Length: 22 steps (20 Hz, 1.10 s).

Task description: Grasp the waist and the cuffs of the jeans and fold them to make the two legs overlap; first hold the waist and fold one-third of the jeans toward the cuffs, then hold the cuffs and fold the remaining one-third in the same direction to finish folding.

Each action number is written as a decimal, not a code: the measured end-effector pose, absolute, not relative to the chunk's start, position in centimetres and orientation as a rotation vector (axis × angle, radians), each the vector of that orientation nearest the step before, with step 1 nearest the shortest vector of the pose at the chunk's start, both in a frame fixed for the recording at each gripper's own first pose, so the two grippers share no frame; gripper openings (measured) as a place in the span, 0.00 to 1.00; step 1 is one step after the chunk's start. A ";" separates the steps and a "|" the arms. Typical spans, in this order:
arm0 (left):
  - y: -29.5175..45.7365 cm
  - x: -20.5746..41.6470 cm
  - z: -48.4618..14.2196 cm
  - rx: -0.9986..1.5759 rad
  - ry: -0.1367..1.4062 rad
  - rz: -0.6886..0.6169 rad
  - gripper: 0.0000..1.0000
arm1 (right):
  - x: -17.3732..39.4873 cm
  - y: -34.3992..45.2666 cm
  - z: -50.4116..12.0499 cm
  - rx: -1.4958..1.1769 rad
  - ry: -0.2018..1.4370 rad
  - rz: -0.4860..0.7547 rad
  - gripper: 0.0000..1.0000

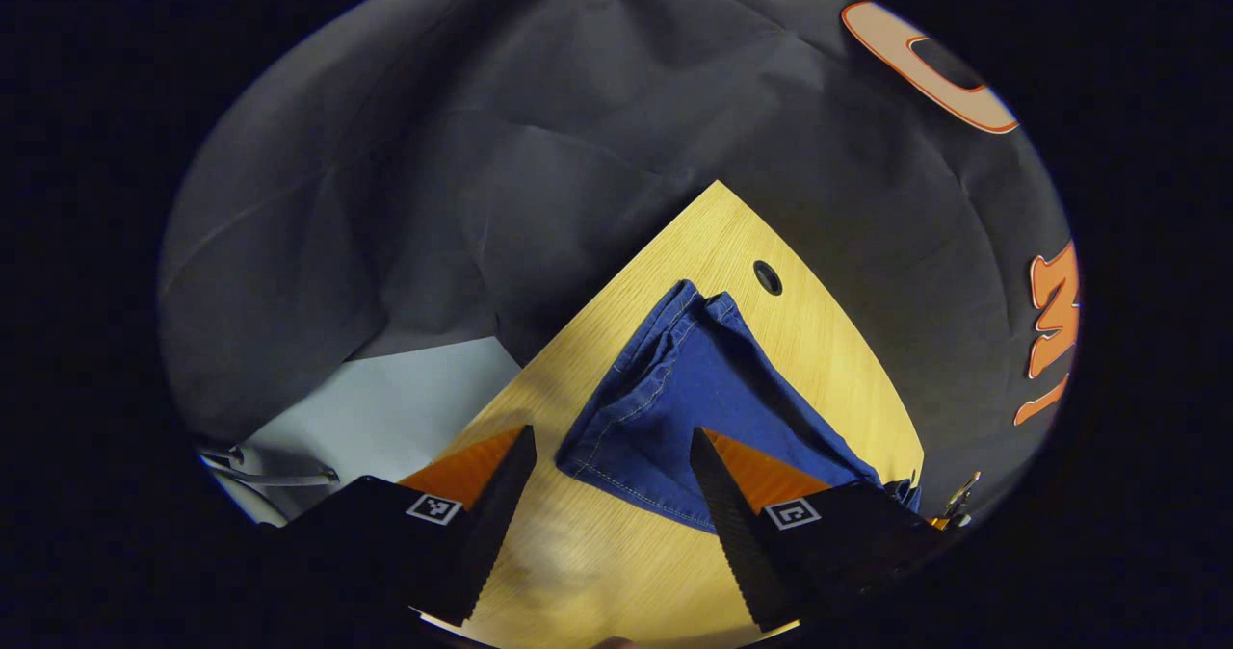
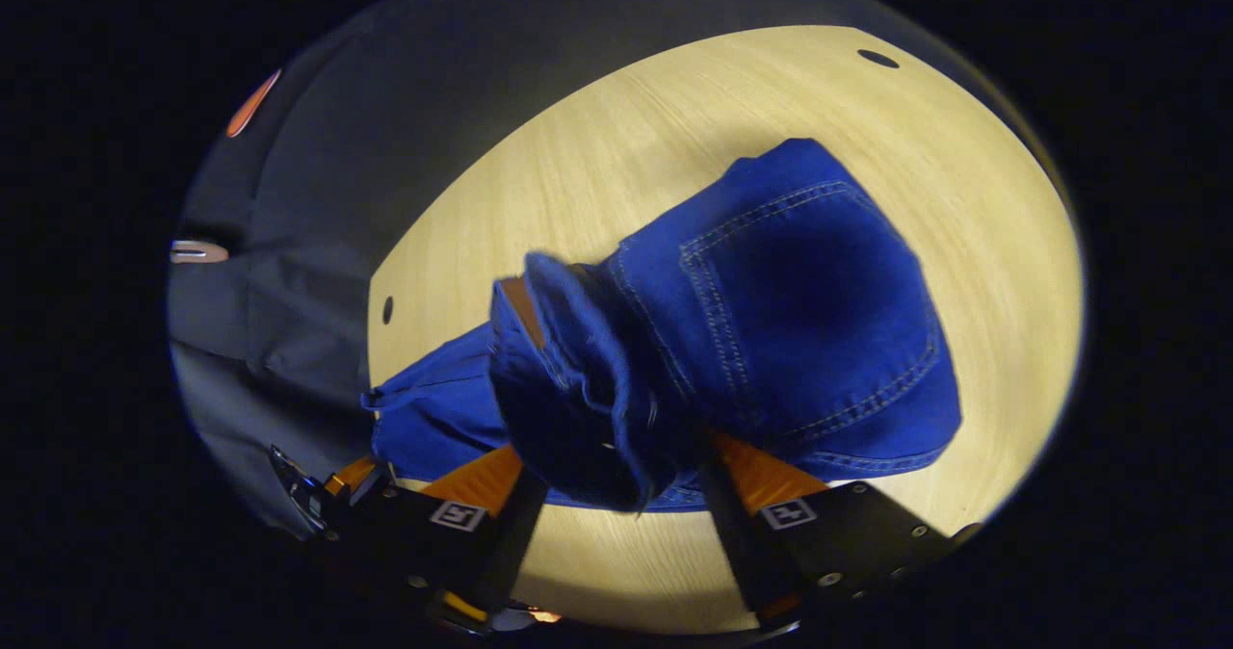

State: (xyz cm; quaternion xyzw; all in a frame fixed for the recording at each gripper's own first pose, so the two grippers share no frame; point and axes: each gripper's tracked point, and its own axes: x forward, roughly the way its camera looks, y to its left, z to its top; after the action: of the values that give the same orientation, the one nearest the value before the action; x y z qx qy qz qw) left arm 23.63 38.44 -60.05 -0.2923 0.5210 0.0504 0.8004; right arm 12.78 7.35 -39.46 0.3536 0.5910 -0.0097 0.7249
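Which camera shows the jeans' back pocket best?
The right gripper view: the stitched back pocket sits large and central on the jeans. The left gripper view shows a hemmed leg end on the table.

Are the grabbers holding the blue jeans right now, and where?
No. Both stand open. The left gripper hovers at the jeans' cuff end; the right gripper sits at the bunched waist, not pinching it.
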 end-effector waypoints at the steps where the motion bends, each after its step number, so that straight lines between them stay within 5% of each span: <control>1: 38.6 23.6 -60.0 -0.619 1.121 0.108 0.98 | 13.4 6.6 -38.9 0.766 1.271 -0.043 0.96; 13: 38.4 22.9 -60.4 -0.833 1.123 0.140 0.98 | 17.7 3.1 -29.0 0.875 0.901 -0.012 0.98; 22: 34.8 27.4 -61.2 -0.911 1.089 0.082 0.95 | 17.6 3.7 -23.9 1.025 0.789 0.056 0.98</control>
State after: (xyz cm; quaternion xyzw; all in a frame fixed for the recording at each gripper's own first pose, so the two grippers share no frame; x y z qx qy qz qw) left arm 27.35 34.76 -61.24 -0.4183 0.4997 0.0378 0.7576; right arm 17.60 3.71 -23.91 0.4775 0.3673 0.0259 0.7977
